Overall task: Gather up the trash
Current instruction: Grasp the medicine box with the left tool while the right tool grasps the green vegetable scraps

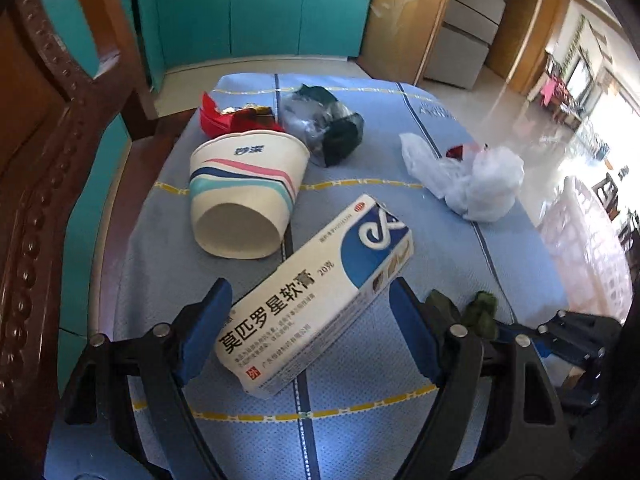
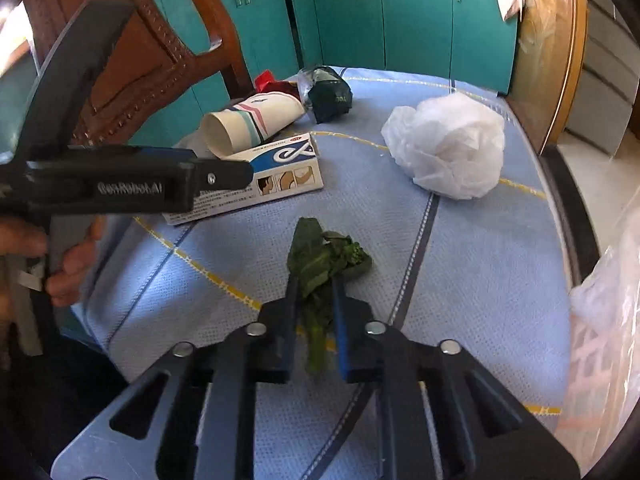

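L gripper (image 1: 308, 300) is down over the worktop (image 1: 460, 272), jaws spread wide w/ the white-and-blue ointment box (image 1: 320, 296) lying flat between them; pads sit either side of the box but aren't pressing on it. R gripper (image 2: 314, 288) is pinched tight on a wilted green leafy veg scrap (image 2: 320, 264), stem running back between the blue pads, leaf end poking out front and resting on the blue quilted cloth (image 2: 480, 280). In the left wrist view that same scrap shows as dark green bits just beside the right finger (image 1: 412, 320). Behind the box, a paper cup (image 1: 248, 192) w/ pink, navy and teal stripes lies on its side, mouth toward the camera, nearly touching the box's far end. Past the cup: a red crumpled wrapper (image 1: 224, 118) and a clear bag w/ something dark inside (image 1: 324, 124), side by side near the far edge. Off to the right, well apart from the rest, a scrunched white plastic bag (image 1: 472, 180). A hand (image 2: 68, 264) grips the L gripper's handle at the left edge of the right wrist view. Carved wooden chair (image 1: 44, 152) on the left, teal cabinets (image 1: 260, 8) at the back.
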{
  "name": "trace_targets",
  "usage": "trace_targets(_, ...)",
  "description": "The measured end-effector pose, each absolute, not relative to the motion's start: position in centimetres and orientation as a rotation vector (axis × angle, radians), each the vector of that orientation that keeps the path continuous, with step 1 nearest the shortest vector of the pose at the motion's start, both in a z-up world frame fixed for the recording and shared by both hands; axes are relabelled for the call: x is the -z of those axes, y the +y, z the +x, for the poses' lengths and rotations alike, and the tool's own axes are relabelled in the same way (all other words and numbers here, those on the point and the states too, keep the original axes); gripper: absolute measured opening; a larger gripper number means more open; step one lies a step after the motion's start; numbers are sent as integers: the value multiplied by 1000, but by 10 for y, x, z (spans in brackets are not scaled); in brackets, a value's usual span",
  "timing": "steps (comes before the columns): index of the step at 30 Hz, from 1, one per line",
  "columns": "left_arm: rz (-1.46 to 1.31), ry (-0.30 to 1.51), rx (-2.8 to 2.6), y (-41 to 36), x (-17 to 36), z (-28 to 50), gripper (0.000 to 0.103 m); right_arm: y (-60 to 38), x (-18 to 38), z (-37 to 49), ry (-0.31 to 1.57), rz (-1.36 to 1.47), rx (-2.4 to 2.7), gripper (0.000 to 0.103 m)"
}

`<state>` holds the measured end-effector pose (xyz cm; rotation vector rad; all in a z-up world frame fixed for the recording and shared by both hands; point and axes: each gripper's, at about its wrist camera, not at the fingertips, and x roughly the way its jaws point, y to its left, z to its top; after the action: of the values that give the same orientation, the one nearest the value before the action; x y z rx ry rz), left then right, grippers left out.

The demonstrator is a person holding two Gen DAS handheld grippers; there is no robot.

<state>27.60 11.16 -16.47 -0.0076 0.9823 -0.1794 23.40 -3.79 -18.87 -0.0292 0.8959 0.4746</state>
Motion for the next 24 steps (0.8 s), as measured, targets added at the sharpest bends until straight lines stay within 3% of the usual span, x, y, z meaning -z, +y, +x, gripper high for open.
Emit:
trace_targets(3,25,1000,213,104,168,272,77,-55,184,227,888,-4,-440,15)
trace_targets(5,38,1037,274,97,172,267,58,-69,179,220,883,16,-420,15)
trace_targets(6,32,1051,316,94,173,263,58,-76,177,216,879,25,-408,15)
trace_targets(9,56,1013,378,85,166,252,60,-91,176,205,881,45,-388,15)
trace_targets(11,48,982,389,84,161,249,77,-96,178,203,888,53,-383,15)
trace_targets(12,39,975,385,85,160,250,79,-98,180,202,893,56,-380,15)
trace_targets(15,31,997,366,81,164,255,81,-99,184,202,902,62,-371,21)
trace_targets(17,56,1021,343,74,171,260,81,-99,184,203,897,59,-365,34)
trace_targets(19,80,1033,322,70,174,264,80,-98,184,204,893,47,-364,36)
trace_targets(24,155,1042,307,56,184,265,52,-93,187,207,886,15,-354,45)
